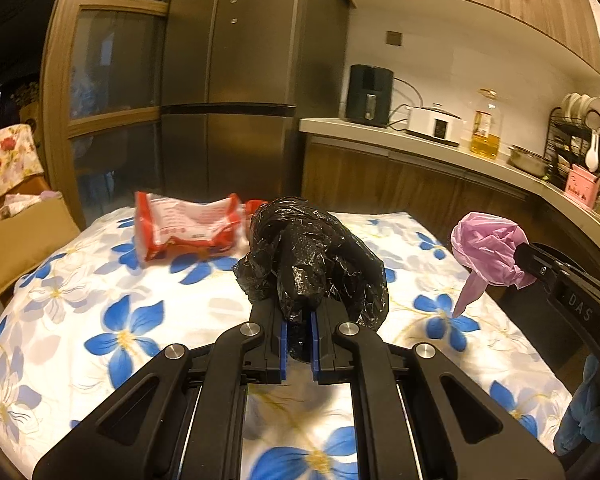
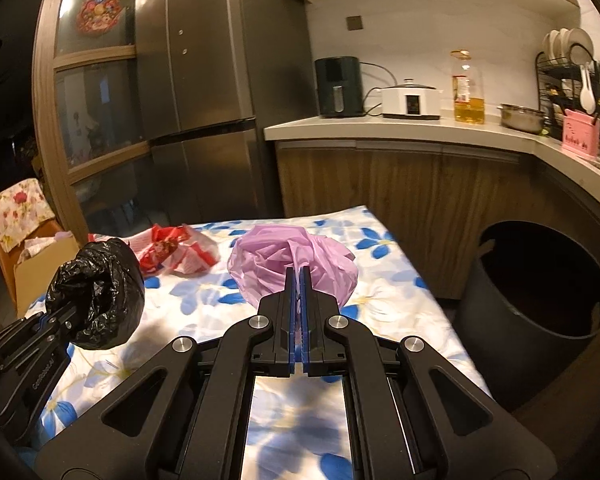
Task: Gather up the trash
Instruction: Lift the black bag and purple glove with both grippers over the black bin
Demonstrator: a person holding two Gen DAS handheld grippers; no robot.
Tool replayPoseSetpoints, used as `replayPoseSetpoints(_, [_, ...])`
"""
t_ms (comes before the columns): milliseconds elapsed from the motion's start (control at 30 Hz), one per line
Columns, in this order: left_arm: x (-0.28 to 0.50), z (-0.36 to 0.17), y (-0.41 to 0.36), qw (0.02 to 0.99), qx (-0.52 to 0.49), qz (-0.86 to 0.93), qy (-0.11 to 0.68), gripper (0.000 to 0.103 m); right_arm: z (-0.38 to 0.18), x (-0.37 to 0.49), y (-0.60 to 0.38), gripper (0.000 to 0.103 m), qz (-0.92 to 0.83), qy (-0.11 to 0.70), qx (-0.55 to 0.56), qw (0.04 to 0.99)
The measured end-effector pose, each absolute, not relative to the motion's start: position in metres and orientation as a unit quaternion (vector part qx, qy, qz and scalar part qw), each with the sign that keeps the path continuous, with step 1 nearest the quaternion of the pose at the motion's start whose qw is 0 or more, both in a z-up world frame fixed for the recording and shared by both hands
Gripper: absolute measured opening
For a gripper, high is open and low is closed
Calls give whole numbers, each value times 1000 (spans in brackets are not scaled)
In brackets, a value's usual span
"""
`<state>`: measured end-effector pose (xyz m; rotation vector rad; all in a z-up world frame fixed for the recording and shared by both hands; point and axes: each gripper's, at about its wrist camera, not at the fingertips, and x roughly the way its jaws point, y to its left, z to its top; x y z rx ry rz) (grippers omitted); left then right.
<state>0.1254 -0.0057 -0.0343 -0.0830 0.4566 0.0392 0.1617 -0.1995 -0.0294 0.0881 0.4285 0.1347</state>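
Above the flowered tablecloth [image 1: 100, 312], the left wrist view shows the left gripper [image 1: 299, 320] clamped on a black bag [image 1: 312, 256], while only the right wrist view shows the right gripper [image 2: 299, 280] pinching a pink bag [image 2: 276, 260] beside a dark bin [image 2: 500, 320].

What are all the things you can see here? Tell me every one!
black plastic bag: 1, black, crumpled, held above the table
pink plastic bag: 1, pink, crumpled, held above the table
snack wrapper: 1, red and white, lying at the table's far end
tablecloth: 1, white with blue flowers, over the table
trash bin: 1, dark, on the floor right of the table
air fryer: 1, black, on the counter
cooker: 1, white, on the counter
oil bottle: 1, yellow oil, on the counter
fridge: 1, steel, behind the table
left gripper: shut on the black bag
right gripper: shut on the pink bag
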Motion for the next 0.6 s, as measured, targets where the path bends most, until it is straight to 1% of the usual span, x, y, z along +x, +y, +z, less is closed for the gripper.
replayPoseSetpoints(600, [142, -14, -107, 975, 7, -81, 205, 8, -21, 138, -290, 2, -22, 186, 69, 980])
